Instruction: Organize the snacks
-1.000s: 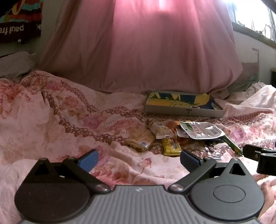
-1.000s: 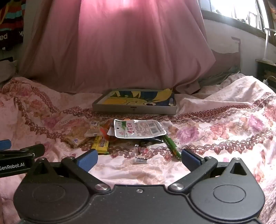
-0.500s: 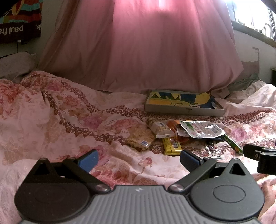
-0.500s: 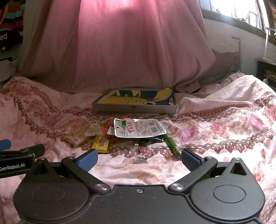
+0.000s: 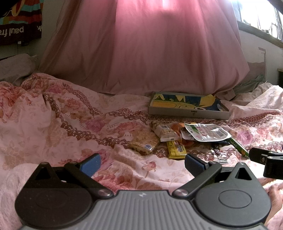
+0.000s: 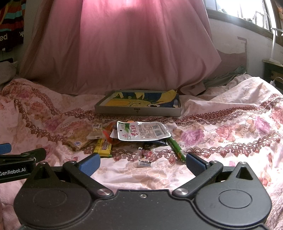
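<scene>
A pile of snacks lies on the floral bedspread: a silver pouch (image 6: pixel 142 131) (image 5: pixel 207 131), a yellow bar (image 6: pixel 104 147) (image 5: pixel 176 149), a brown cracker pack (image 6: pixel 78 139) (image 5: pixel 144 141), a green stick (image 6: pixel 176 147) and a small wrapped candy (image 6: pixel 145 156). A shallow cardboard box (image 6: pixel 138 111) (image 5: pixel 188 113) with a yellow and blue picture inside lies just behind them. My left gripper (image 5: pixel 141 163) is open and empty, short of the pile. My right gripper (image 6: pixel 142 162) is open and empty, its fingers either side of the candy's near end.
A big pink curtain or sheet (image 6: pixel 123 53) hangs behind the box. The floral bedspread (image 6: pixel 230 132) is wrinkled and rises at the right. A window (image 6: pixel 247 10) is at the upper right. The right gripper's side shows in the left wrist view (image 5: pixel 268 159).
Both views have drawn back and dipped very slightly; the pile sits a little farther up in frame. Nothing was grasped or moved.
</scene>
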Motion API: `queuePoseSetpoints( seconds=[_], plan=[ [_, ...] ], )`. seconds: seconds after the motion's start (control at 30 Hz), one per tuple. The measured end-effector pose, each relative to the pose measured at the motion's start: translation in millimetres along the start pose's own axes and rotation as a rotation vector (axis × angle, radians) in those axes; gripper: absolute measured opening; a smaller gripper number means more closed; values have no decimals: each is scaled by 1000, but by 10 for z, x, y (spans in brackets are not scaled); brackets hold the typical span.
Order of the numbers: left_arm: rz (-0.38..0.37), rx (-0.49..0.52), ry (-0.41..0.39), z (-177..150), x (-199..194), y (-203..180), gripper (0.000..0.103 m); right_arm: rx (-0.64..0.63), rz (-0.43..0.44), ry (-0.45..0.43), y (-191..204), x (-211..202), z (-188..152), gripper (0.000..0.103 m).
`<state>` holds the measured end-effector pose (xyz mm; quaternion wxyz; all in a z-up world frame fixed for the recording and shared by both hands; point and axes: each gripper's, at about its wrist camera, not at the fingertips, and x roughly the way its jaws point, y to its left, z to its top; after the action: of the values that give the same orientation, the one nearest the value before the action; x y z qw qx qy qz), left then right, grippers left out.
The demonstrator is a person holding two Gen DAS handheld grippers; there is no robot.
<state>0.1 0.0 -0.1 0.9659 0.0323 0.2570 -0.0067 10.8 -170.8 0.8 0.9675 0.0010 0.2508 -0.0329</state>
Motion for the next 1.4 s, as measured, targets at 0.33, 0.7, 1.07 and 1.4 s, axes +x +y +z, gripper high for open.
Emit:
queuePoseSetpoints(
  seconds=[0.33,0.7,1.07,1.4],
  plan=[
    [0,1,1,0,0,-2,103,1,0,1,-6,2,3,103],
    [2,5,5,1,3,0,103,0,13,15,12,37,15,103],
    [-75,-7,107,102,205,54,103,69,66,74,-129,129,132,103],
    [-157,14,227,500,706,93,103,-265,83,65,-46,387,435,102]
  ],
)
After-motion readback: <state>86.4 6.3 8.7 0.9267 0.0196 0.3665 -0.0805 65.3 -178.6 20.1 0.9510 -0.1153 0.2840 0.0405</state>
